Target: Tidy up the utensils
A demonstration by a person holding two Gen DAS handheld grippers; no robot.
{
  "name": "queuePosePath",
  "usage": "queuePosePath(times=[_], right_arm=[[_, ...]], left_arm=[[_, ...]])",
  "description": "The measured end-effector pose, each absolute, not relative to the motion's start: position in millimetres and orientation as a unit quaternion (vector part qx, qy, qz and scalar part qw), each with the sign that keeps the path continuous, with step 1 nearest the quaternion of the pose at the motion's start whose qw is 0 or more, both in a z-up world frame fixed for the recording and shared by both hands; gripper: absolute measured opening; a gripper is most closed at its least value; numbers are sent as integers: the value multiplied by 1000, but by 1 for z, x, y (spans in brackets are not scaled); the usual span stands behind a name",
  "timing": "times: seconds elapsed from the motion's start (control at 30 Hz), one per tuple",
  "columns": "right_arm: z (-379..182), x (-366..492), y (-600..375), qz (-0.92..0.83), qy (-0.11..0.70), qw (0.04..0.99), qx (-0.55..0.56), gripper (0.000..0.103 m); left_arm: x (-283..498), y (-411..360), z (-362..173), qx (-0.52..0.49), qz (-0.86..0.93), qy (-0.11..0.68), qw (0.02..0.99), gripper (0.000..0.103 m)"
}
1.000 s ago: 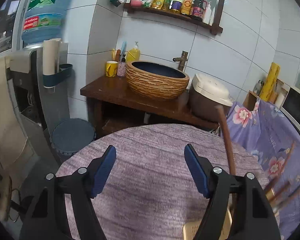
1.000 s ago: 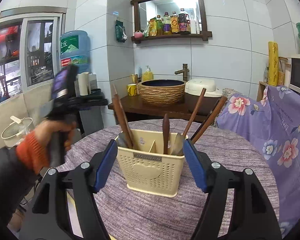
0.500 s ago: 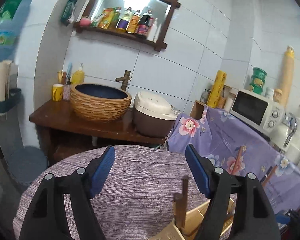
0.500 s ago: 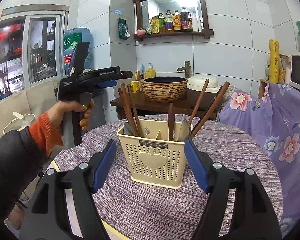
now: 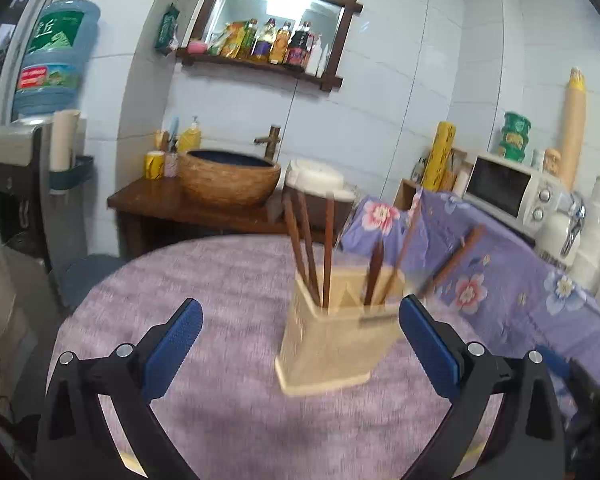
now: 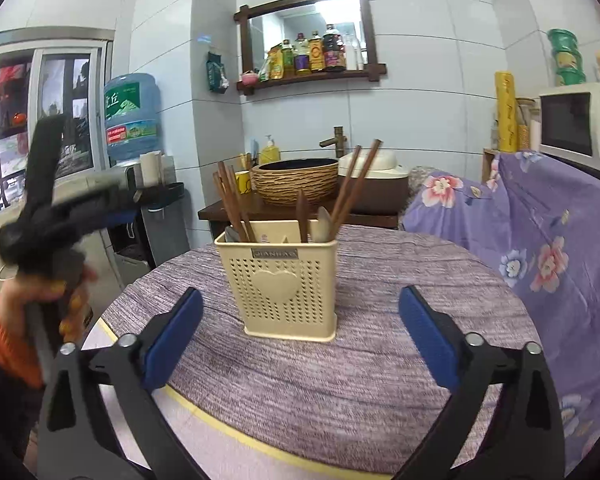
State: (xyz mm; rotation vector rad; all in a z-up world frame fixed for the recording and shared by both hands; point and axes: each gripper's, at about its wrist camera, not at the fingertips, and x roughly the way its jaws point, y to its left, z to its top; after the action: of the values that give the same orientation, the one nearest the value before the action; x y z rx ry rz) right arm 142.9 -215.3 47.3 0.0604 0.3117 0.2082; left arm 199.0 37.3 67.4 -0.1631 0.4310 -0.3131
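Left gripper (image 6: 112,200), blurred, is hanging off the round table's (image 6: 380,380) left edge w/ jaws just opened wide, nothing btwn. Cream utensil caddy (image 6: 286,284) is standing mid-table, chopsticks (image 6: 236,204) upright, directly ahead of the right gripper (image 6: 300,328), also just opened wide & empty, prob. nearer. Caddy's contents are mostly hidden.

Blurred utensil caddy (image 5: 332,344) w/ chopsticks (image 5: 306,256) — left claw (image 5: 300,340) wide, empty
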Motion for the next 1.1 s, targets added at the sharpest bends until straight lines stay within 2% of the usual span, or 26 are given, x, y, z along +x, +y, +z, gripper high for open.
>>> queuePosePath(times=[0.13, 0.27, 0.47, 1.1], right_arm=[[36, 105, -222, 90, 136, 986, 13, 97], [21, 74, -224, 82, 143, 986, -9, 97], [3, 44, -239, 95, 158, 982, 24, 97], [5, 17, -236, 99, 148, 984, 15, 97]], left_arm=[[154, 31, 45, -59, -145, 244, 957, 98], [103, 38, 28, -56, -108, 211, 970, 98], [51, 35, 12, -39, -92, 174, 980, 98], [11, 36, 17, -31, -76, 152, 985, 98]])
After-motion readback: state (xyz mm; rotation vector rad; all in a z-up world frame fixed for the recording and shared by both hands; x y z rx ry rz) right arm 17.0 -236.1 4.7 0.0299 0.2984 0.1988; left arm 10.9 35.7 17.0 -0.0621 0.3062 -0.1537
